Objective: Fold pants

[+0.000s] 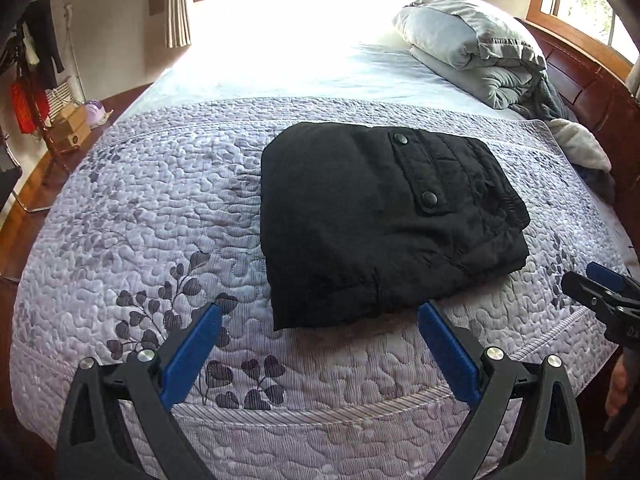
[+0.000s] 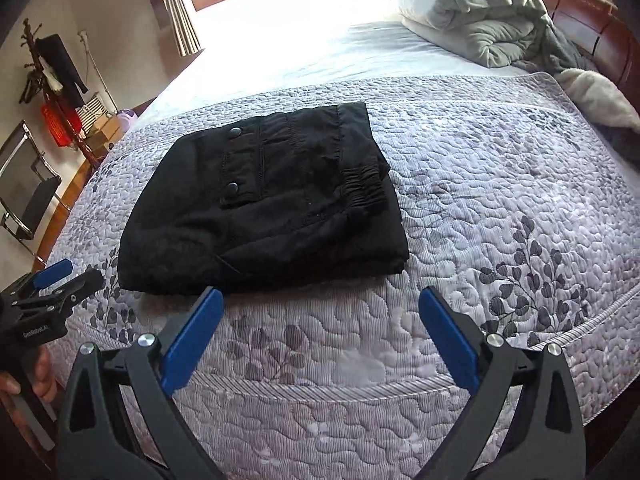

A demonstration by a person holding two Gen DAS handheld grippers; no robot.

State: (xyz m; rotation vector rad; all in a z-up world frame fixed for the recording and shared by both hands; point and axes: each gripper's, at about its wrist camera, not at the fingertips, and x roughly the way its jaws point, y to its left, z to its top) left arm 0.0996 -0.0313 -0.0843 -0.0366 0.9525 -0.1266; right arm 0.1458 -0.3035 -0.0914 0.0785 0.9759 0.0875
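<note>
Coat rack (image 2: 48,80) with dark garments stands at the far left against the wall, next to a black chair (image 2: 24,184). Left gripper (image 1: 320,314) hovers above the quilted floral bedspread (image 1: 140,200), jaws spread wide and holding nothing; its blue pads (image 1: 192,356) sit just short of the near edge of the pants. Black pants (image 1: 380,216) lie folded into a compact rectangle at the middle of the bedspread, pocket flap with two snap buttons (image 1: 400,139) facing up and the elastic cuff (image 2: 366,188) on the right side. Right gripper (image 2: 322,298) hovers near the right front corner of the pants, jaws also wide apart and empty, well clear of the fabric. Grey comforter (image 1: 472,48), folded, rests at the far right by the wooden headboard (image 1: 580,76).
</note>
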